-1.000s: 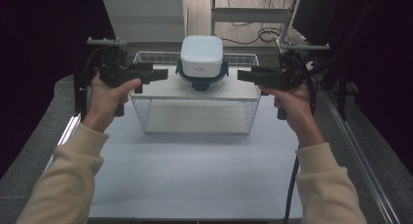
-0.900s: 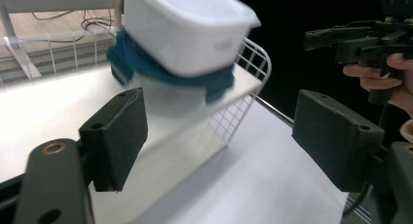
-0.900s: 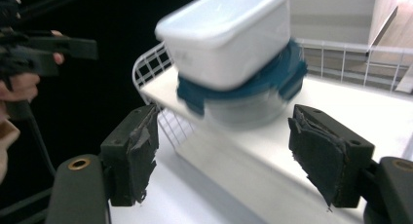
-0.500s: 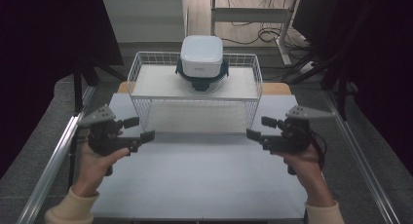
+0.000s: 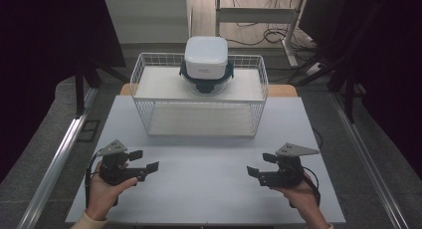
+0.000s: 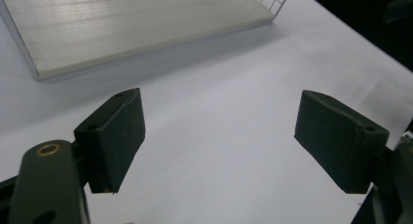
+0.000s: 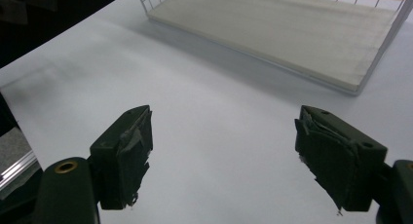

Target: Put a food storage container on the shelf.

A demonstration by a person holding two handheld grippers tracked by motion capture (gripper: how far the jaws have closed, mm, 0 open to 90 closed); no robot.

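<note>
A white lidded container with dark side clips stands on the upper shelf of a white wire rack at the back of the table. My left gripper is held low at the front left, open, nothing between its pads. My right gripper is held at the front right, also open and empty, its taped pads wide apart. Both point inward over the bare tabletop. The rack's lower shelf lies ahead of each gripper.
The white tabletop spreads between the grippers and the rack. Metal rails run along both sides of the table. Cables and a stand's legs lie on the floor behind. Dark drapes flank the scene.
Both grippers have drawn back from beside the container on the rack down to the table's front edge. The container stays on the upper shelf.
</note>
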